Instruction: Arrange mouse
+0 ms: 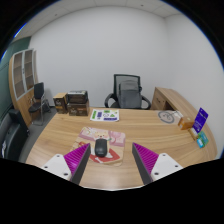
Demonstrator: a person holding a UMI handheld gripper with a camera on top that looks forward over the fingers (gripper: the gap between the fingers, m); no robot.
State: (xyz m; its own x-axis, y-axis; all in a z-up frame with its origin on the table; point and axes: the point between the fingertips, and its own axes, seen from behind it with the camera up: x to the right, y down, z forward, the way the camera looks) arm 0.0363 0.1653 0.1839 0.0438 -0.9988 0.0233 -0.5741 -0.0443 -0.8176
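While the mouse lies untouched on the desk, between the fingertips with gaps either side, the gripper is held wide; grasping and arranging seem left.

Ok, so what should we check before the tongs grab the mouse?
1. Tongs open: ok, both pink pads spread wide apart.
2. Mouse in sight: ok, dark and sitting on the wooden desk.
3. Mouse lined up: ok, it lies between the pads, near the left one.
4. Mouse free: ok, neither pad presses on it.
5. Space around it: ok, papers lie beyond it.
6. Mouse cable: cannot tell.
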